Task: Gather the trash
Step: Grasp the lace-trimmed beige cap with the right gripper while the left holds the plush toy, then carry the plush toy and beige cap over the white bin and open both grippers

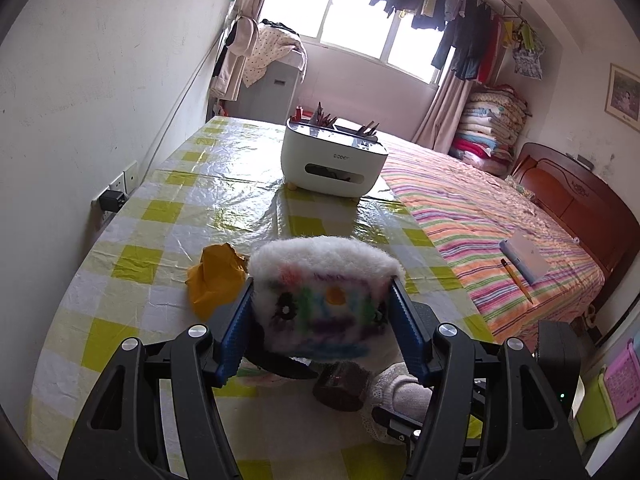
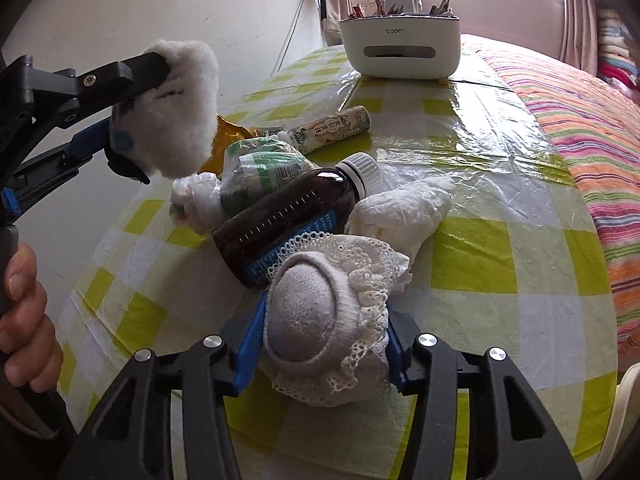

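Observation:
My left gripper (image 1: pixel 322 300) is shut on a fluffy white pad with coloured marker scribbles (image 1: pixel 324 280), held above the table; it also shows at the upper left of the right wrist view (image 2: pixel 176 120). My right gripper (image 2: pixel 326 344) is shut on a rolled white sock with a lace cuff (image 2: pixel 320 320), low over the table. Just beyond it lies a pile: a brown bottle with a white cap (image 2: pixel 288 212), a crumpled green-and-white wrapper (image 2: pixel 260 164), crumpled white tissue (image 2: pixel 404 208), a printed paper tube (image 2: pixel 332 128) and yellow paper (image 1: pixel 214 276).
The table has a yellow-and-white checked plastic cloth (image 2: pixel 480 256). A white organiser box with pens (image 1: pixel 334 160) stands at its far end. A bed with a striped cover (image 1: pixel 500 232) lies to the right, with a notebook and pencil. A wall is on the left.

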A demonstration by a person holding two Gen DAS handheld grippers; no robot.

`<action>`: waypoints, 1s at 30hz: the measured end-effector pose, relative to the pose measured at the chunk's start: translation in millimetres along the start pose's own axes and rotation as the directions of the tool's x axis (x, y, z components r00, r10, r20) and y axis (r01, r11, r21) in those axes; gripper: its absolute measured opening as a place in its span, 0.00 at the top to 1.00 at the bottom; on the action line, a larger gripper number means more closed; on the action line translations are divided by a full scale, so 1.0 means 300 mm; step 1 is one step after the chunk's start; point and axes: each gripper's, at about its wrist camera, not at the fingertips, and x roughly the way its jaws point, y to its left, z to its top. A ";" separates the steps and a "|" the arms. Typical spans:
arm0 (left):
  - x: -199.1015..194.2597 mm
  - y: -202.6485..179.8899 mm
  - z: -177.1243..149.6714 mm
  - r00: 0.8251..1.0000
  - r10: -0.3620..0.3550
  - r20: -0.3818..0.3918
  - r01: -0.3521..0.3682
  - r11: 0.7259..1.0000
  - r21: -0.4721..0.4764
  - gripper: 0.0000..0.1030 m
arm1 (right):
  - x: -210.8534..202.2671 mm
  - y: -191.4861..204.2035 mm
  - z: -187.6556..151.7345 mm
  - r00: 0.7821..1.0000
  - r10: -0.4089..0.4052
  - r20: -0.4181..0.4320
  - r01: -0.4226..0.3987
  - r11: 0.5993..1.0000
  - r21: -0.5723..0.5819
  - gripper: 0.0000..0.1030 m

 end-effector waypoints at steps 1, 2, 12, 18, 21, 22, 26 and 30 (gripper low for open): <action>-0.007 -0.002 -0.002 1.000 -0.001 0.002 0.001 1.000 -0.001 0.40 | -0.006 0.000 -0.002 1.000 -0.011 0.006 0.011 1.000 -0.001 0.55; -0.014 -0.004 -0.005 1.000 -0.006 0.002 0.006 1.000 -0.003 0.40 | -0.013 -0.001 -0.006 1.000 -0.010 0.012 0.010 1.000 -0.001 0.55; -0.068 -0.078 -0.016 0.998 -0.051 0.033 0.051 0.999 0.006 0.40 | -0.155 -0.060 -0.046 0.992 -0.006 0.128 -0.003 0.997 0.074 0.56; -0.079 -0.146 -0.025 0.997 -0.073 0.030 0.073 0.997 0.014 0.40 | -0.232 -0.099 -0.062 0.983 -0.032 0.181 0.012 0.994 0.107 0.56; -0.090 -0.190 -0.029 0.995 -0.092 0.032 0.092 0.995 0.028 0.40 | -0.271 -0.114 -0.069 0.977 -0.049 0.207 0.025 0.992 0.121 0.56; -0.096 -0.208 -0.031 0.995 -0.098 0.034 0.096 0.995 0.036 0.40 | -0.282 -0.120 -0.072 0.975 -0.055 0.214 0.028 0.992 0.126 0.56; -0.102 -0.270 -0.042 0.993 -0.118 0.030 0.116 0.991 0.062 0.40 | -0.331 -0.156 -0.091 0.968 -0.082 0.236 0.048 0.988 0.149 0.56; -0.105 -0.332 -0.056 0.990 -0.139 0.020 0.137 0.987 0.087 0.40 | -0.385 -0.189 -0.114 0.959 -0.114 0.259 0.072 0.983 0.169 0.56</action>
